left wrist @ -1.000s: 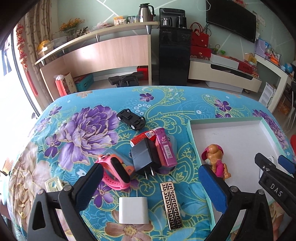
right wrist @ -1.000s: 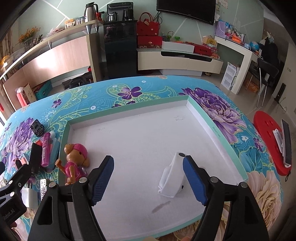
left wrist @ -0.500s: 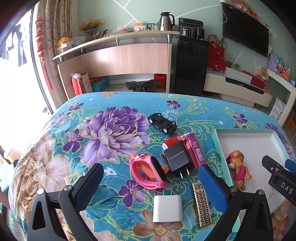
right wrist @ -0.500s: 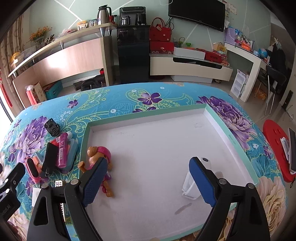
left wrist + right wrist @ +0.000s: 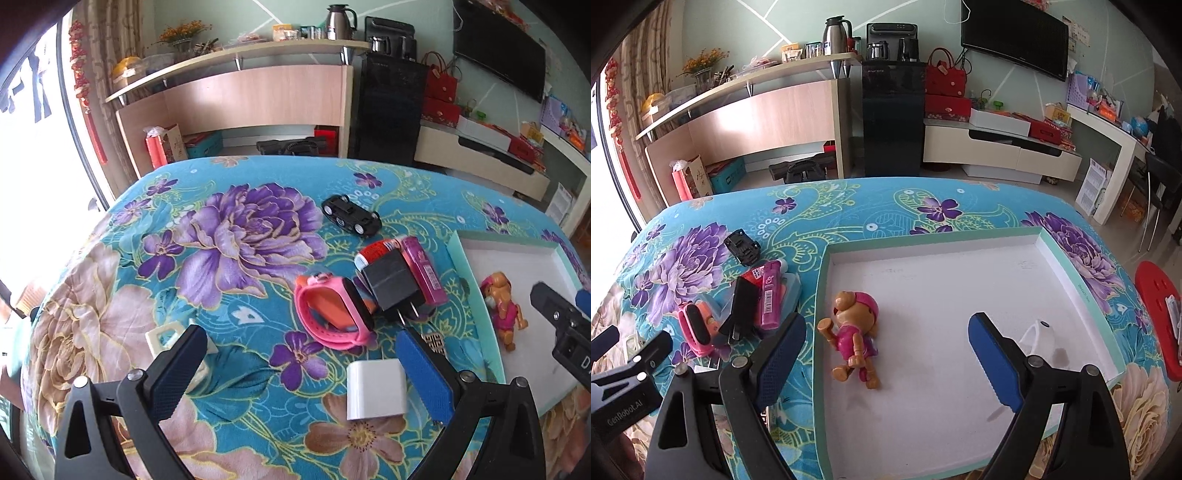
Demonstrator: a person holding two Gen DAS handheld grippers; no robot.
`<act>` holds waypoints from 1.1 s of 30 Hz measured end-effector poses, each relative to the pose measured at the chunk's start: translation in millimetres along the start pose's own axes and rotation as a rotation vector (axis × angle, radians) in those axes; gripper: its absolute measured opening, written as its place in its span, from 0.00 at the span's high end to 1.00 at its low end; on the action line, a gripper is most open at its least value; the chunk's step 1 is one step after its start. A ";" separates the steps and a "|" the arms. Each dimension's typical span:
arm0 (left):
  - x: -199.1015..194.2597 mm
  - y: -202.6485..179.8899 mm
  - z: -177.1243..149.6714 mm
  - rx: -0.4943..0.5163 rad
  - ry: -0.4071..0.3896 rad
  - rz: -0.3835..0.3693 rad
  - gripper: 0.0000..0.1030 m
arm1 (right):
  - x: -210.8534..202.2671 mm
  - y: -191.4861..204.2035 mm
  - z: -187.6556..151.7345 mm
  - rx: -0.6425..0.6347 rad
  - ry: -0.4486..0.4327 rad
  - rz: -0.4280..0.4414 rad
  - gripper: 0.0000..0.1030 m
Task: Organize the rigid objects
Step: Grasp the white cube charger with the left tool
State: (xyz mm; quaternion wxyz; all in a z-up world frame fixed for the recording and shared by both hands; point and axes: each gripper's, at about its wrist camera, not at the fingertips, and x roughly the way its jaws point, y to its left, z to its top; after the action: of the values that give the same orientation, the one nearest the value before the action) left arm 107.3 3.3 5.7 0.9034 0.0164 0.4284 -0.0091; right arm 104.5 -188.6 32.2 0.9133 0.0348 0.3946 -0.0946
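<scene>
1. Over the floral tablecloth (image 5: 229,236) my left gripper (image 5: 301,363) hung with its jaws spread wide and empty, the pink smartwatch (image 5: 332,310) and white charger cube (image 5: 376,393) lying ahead between them.
2. My right gripper (image 5: 886,349) had just been opening; nothing sat gripped between its fingers.
3. Inside the white tray (image 5: 1078,291) lay the toy pup figure (image 5: 855,338) on its side, a white object (image 5: 1039,336) near the right finger.
4. Outside the tray, the black plug adapter (image 5: 393,284), magenta box (image 5: 424,275) and black toy car (image 5: 351,219) were clustered.

I see bare tray floor (image 5: 960,280) beyond the toy pup (image 5: 855,332). Left of the tray, the charger (image 5: 391,282) and watch (image 5: 332,314) crowd my path.
</scene>
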 end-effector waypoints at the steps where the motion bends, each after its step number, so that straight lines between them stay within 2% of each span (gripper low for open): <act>1: 3.5 -5.1 -3.3 0.022 0.022 -0.008 0.00 | 0.1 1.9 -0.8 -0.004 0.003 0.007 0.12; 5: 11.6 -21.0 -13.4 0.084 0.077 -0.025 0.00 | 2.4 8.7 -5.3 -0.019 0.037 0.010 0.13; 9: 18.9 -25.0 -19.3 0.076 0.122 -0.068 0.00 | 2.3 9.1 -8.1 -0.017 0.057 -0.003 0.13; 13: 28.4 -26.6 -22.9 0.074 0.155 -0.062 0.02 | 4.9 7.8 -9.2 -0.011 0.075 0.001 0.13; 15: 35.0 -26.8 -25.0 0.065 0.186 -0.069 0.11 | 7.2 8.1 -10.0 -0.009 0.087 0.007 0.13; 19: 39.7 -29.3 -26.6 0.069 0.204 -0.073 0.16 | 9.9 12.9 -11.9 -0.031 0.100 0.004 0.13; 22: 40.0 -32.1 -26.0 0.076 0.202 -0.091 0.26 | 11.0 16.4 -12.3 -0.038 0.105 0.021 0.13; 27: 36.8 -35.2 -24.6 0.087 0.199 -0.115 0.49 | 12.8 19.7 -13.3 -0.047 0.112 0.036 0.13; 31: 36.0 -34.9 -23.5 0.088 0.200 -0.129 0.56 | 12.7 20.0 -13.7 -0.045 0.115 0.046 0.13; 33: 35.6 -32.7 -22.7 0.076 0.200 -0.139 0.56 | 12.2 21.6 -13.9 -0.048 0.114 0.054 0.13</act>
State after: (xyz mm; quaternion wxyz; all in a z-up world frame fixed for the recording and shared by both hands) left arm 111.2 -28.6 -37.0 0.8521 0.0220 0.5158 -0.0861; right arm 107.1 -167.2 13.6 0.8921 0.0289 0.4472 -0.0585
